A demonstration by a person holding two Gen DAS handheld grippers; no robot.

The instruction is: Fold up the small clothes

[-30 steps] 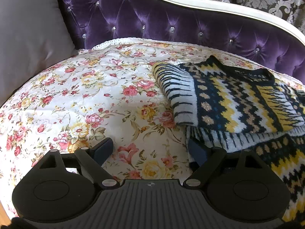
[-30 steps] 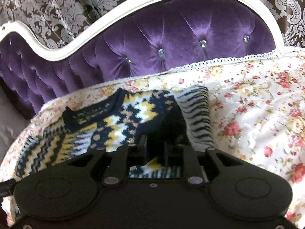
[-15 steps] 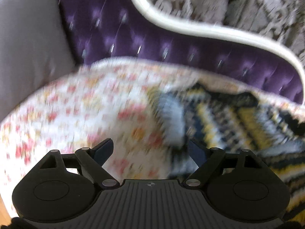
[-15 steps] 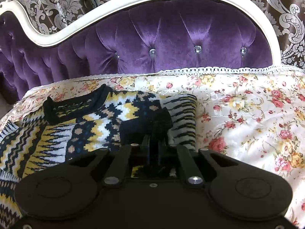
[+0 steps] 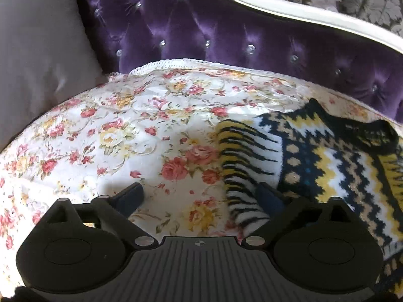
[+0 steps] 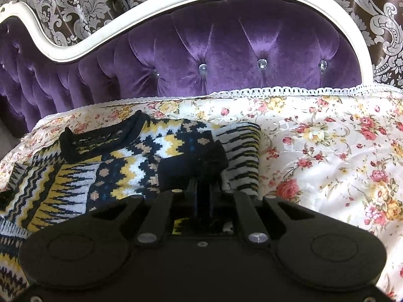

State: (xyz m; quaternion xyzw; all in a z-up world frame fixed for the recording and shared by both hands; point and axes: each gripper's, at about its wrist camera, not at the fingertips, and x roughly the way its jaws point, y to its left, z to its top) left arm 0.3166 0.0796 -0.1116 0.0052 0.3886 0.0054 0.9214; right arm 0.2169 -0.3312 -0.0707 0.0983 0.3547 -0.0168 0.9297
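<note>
Right wrist view: sweater (image 6: 121, 173) lies part-folded, sleeve turned in, right tongs (image 6: 202, 188) pinching its dark cuff; left tongs (image 5: 199, 196), just widened, spread over its striped edge; further folds remain.

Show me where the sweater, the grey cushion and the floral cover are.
sweater (image 6: 131, 166), right wrist view, on its patterned front.
grey cushion (image 5: 42, 50), left wrist view, on its face.
floral cover (image 5: 121, 136), left wrist view, on a bare part.
</note>
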